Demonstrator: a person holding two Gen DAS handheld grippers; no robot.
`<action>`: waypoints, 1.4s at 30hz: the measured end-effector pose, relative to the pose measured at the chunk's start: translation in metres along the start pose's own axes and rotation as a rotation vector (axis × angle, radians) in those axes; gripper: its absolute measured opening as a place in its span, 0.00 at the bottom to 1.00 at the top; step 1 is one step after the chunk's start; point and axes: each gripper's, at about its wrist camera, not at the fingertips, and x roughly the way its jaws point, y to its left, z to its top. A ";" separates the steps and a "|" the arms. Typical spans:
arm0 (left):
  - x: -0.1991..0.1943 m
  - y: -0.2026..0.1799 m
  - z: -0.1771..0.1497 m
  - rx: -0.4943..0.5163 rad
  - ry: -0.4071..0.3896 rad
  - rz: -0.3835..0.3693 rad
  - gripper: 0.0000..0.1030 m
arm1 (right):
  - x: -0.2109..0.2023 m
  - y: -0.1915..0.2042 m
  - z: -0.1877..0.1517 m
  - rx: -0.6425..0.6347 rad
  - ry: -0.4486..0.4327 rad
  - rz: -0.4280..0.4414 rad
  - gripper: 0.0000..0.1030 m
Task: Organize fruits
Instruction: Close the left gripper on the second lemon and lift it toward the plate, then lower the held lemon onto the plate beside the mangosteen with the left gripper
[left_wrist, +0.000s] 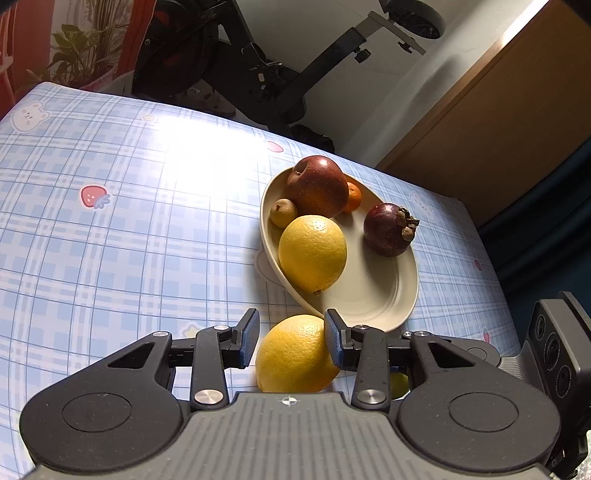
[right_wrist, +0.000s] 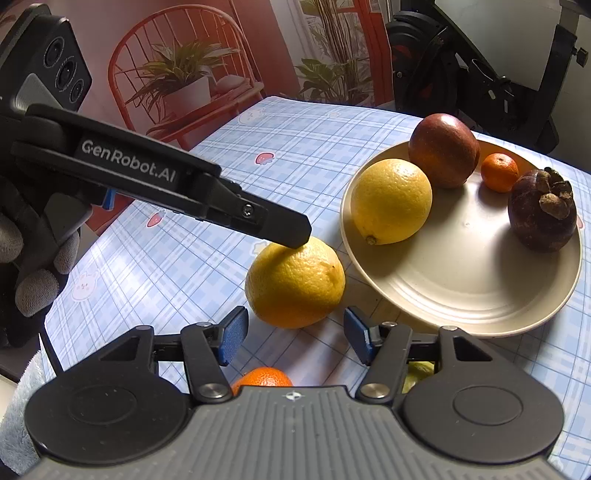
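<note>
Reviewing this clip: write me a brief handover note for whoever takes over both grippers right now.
Left gripper: closed on the loose lemon, which sits on the tablecloth beside the plate.
Right gripper: open, empty, just short of that lemon.
Done: second lemon, apple, small orange, mangosteen and a small brown fruit on the plate.
Left: plate the gripped lemon, then the orange and greenish fruit half hidden near the right gripper.
</note>
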 end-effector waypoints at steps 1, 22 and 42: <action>0.000 0.002 0.000 -0.007 0.000 -0.005 0.40 | 0.001 -0.001 0.000 0.008 -0.003 0.006 0.55; 0.011 -0.051 0.018 0.081 -0.007 -0.067 0.38 | -0.042 -0.032 0.005 0.072 -0.126 -0.015 0.54; 0.073 -0.077 0.068 0.079 0.035 -0.049 0.35 | -0.044 -0.089 0.039 0.184 -0.198 -0.125 0.43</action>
